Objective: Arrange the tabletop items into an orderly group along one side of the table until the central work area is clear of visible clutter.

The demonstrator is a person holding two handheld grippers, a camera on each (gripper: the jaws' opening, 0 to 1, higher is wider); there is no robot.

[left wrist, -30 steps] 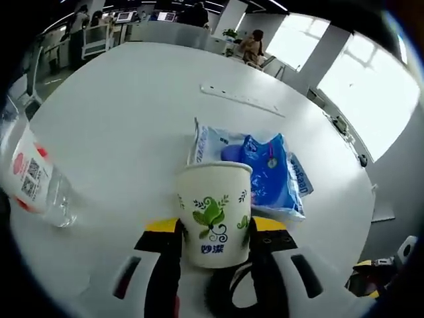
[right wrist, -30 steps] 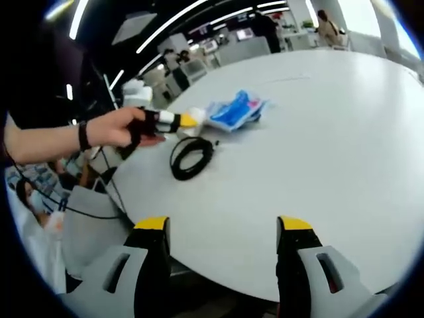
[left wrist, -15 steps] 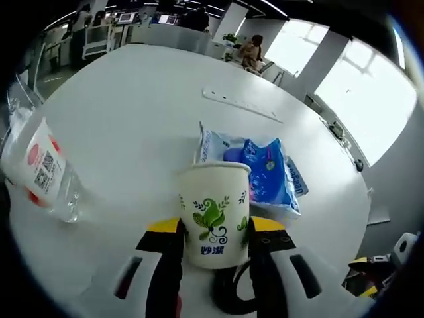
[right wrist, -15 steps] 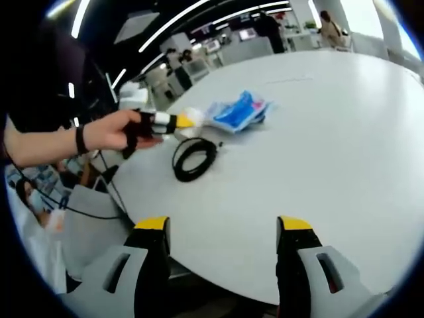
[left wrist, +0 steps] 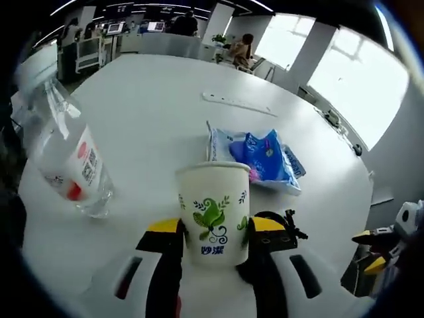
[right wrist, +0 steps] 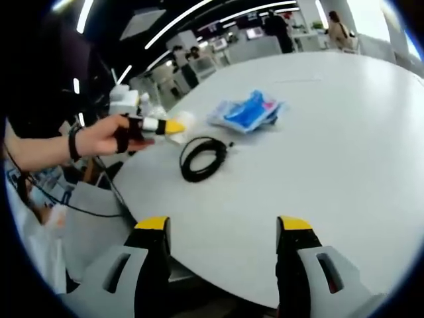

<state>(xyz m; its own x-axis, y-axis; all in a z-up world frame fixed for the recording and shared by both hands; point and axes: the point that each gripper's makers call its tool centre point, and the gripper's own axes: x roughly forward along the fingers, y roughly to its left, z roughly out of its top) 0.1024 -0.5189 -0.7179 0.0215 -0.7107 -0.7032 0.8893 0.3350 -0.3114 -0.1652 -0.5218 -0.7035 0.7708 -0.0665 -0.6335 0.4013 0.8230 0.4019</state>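
Carrying step in hand: left hand-held gripper (left wrist: pixel 212 240) clamped on a cup (left wrist: pixel 212 213), white paper with green leaf print, upright, held above the surface (left wrist: pixel 146 112) edge with a bottle (left wrist: pixel 66 159) to its left and a blue packet (left wrist: pixel 262 161) beyond. Next move, likely: set cup down beside them. Right hand-held gripper (right wrist: pixel 222 232) apart, empty; cable (right wrist: pixel 203 158) coiled mid-surface awaits.

White cup (left wrist: pixel 213 213), green leaf print
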